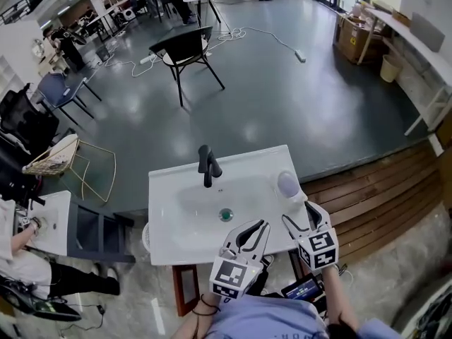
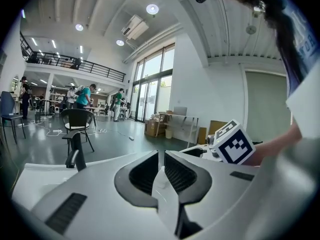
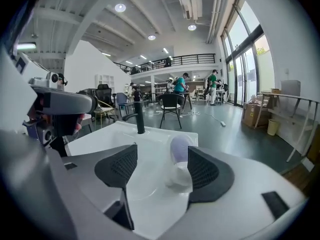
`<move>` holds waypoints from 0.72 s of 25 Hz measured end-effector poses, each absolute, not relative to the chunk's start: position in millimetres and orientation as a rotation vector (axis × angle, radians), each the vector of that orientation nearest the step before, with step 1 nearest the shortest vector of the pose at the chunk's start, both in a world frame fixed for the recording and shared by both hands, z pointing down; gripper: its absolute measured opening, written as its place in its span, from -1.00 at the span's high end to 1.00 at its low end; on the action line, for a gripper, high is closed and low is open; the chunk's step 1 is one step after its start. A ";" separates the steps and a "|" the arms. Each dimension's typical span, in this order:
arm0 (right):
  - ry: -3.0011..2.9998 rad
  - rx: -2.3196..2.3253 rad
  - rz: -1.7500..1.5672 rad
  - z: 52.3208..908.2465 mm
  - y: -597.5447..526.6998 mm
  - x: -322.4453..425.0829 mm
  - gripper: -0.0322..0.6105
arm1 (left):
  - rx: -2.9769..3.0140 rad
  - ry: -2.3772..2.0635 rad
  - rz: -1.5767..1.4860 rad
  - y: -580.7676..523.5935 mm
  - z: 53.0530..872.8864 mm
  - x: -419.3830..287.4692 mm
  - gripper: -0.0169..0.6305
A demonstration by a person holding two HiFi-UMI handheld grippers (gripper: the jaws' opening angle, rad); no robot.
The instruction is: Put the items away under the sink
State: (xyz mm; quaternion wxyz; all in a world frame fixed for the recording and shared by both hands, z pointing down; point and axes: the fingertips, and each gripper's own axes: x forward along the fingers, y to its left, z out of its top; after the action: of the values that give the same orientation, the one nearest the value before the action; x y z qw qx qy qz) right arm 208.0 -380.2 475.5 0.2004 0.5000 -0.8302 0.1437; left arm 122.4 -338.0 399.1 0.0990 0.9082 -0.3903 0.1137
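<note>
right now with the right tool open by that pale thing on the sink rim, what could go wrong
The pale rounded item sits at the right edge of the sink, so a nudge from the open right tool might knock it off onto the floor. Its smooth curved body could also slip between the pads. The shut left tool is close alongside and may bump the right one.

Bright, even light: daylight thru tall windows [image 2: 152, 86] beyond the sink [image 1: 167, 189], plus round ceiling lamps [image 2: 152, 9] above it. Sink top near blown-out white, shadows faint. Both gripper views heavy fisheye w/ black corners; close foreground soft, bkgd past sink sharper. Head view bows at edges.
</note>
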 end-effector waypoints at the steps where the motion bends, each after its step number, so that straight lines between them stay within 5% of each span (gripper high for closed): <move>1: -2.304 1.391 0.403 480.8 -388.6 210.8 -0.06 | 2.685 -1.150 0.339 -342.7 400.5 123.3 0.84; 18: -2.133 1.212 0.508 568.7 -485.3 214.4 -0.46 | 2.669 -1.099 0.380 -396.4 422.9 127.3 0.84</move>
State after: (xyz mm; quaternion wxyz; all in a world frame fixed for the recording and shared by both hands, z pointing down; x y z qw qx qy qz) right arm 214.4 -485.3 568.7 0.3125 0.4595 -0.8087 0.1927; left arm 127.3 -396.4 422.9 0.1147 0.9107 -0.3751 0.1297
